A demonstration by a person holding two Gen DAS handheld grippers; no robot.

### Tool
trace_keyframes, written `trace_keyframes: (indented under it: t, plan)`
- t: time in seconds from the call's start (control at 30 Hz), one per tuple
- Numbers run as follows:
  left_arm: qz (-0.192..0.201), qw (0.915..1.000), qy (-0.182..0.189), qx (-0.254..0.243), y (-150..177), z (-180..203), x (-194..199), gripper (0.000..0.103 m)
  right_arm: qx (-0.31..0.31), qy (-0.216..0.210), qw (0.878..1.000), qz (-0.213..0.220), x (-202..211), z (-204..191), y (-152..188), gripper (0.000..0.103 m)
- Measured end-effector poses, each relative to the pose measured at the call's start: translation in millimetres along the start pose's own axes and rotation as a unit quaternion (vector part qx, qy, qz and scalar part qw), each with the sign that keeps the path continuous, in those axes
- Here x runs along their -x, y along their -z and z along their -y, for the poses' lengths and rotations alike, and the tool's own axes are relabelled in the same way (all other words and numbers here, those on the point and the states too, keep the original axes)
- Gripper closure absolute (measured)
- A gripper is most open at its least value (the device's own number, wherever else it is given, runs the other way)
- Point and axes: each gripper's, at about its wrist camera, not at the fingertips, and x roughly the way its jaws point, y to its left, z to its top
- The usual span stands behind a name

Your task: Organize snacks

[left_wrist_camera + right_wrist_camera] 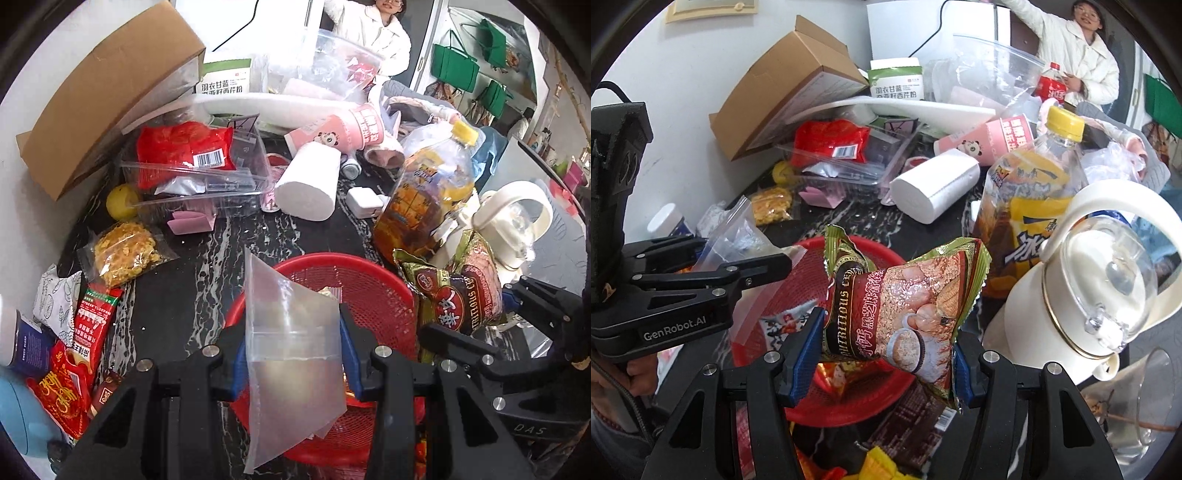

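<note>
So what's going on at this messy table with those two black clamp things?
A person is sorting snacks with two hand-held grippers. The left gripper is shut on a clear zip bag, and the right gripper is shut on a cereal packet. Both hang above a red basket that already has a few packets in it. More snacks lie on the dark table.

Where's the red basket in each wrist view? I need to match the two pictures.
Left wrist: the red basket sits bottom centre, partly behind the clear bag held by the left gripper.
Right wrist: basket is lower centre-left, behind the cereal packet held by the right gripper.
Shared landmark: the white paper roll lying beyond the basket in both.
</note>
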Motion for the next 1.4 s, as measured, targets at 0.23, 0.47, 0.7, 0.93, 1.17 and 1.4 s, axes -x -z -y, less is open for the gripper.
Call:
trace_keyframes:
  t: [0.23,0.47,0.7,0.93,1.17,1.4]
  plan:
    - [-0.015,0.9999,0.000,-0.004,3,1,-15,0.063,-0.001,0.006,1.000,-0.021,-17,0,2,0.043]
    - [-0.021,0.9995,-0.015,-0.017,4,3,-20,0.063,-0.006,0.009,1.000,-0.025,-22,2,2,0.043]
    - [-0.039,0.9988,-0.028,-0.013,5,4,-24,0.043,0.002,0.027,0.999,-0.025,-14,-2,1,0.043]
    - [-0.035,0.9987,-0.032,-0.018,5,7,-16,0.039,-0.005,0.034,0.999,-0.021,-3,-1,4,0.043]
    - [-0.007,0.9992,-0.030,-0.024,3,15,9,0.039,-0.010,0.041,0.999,-0.008,18,-1,5,0.043]
    - [0.010,0.9992,-0.028,-0.027,4,21,35,0.039,-0.012,0.049,0.999,0.015,47,-5,6,0.043]
